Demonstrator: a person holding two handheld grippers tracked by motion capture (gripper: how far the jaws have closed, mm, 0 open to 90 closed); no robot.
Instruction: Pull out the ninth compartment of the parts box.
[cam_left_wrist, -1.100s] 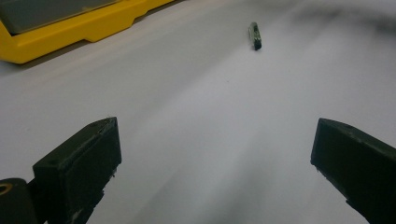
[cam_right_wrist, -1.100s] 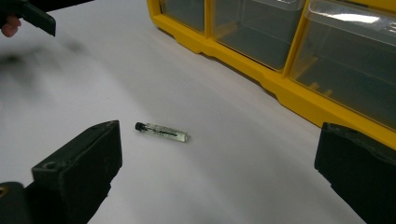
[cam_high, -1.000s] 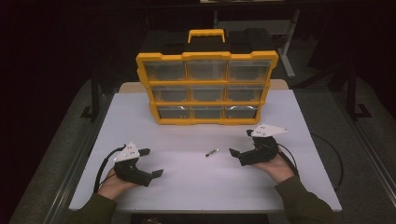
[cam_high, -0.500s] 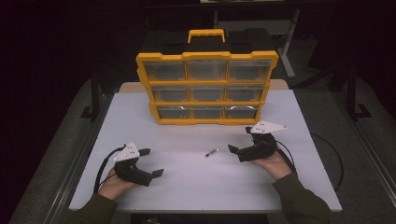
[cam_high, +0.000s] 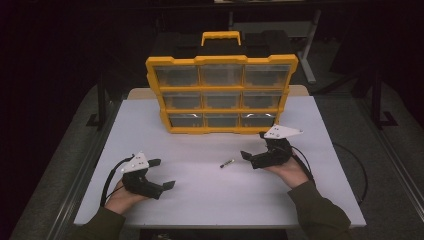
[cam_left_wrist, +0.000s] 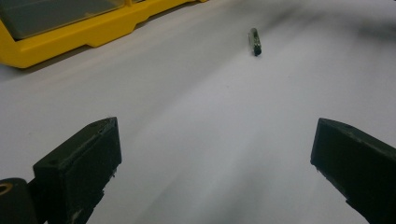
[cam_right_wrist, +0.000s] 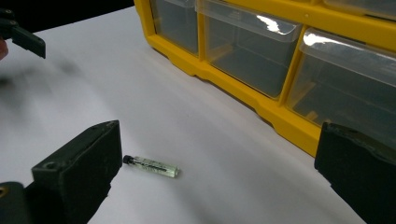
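A: Start with the biggest thing, the white table (cam_high: 210, 200). At its far side stands the yellow drawer organiser (cam_high: 221, 95), upright, three rows of three clear drawers, all pushed in as far as the high view tells.

B: And the grippers?

A: The left gripper (cam_high: 161, 174) rests low near the front left, jaws spread wide with nothing between them. The right gripper (cam_high: 254, 147) sits just in front of the organiser's lower right corner, its jaws likewise spread and empty.

B: So the work is the small vial (cam_high: 227, 163)?

A: That seems likely. It lies flat on the bare table between the two grippers, nearer the right one and apart from the organiser. In the right gripper view the vial (cam_right_wrist: 152, 166) is a clear little tube with a dark cap, just beside the near jaw but not between the pair.

B: How should the pickup go?

A: The right gripper should probably shift so the tube sits centred in the gap, jaws crossing its length, then come down low before closing. A round tube may roll, so the closing wants to be slow and square.
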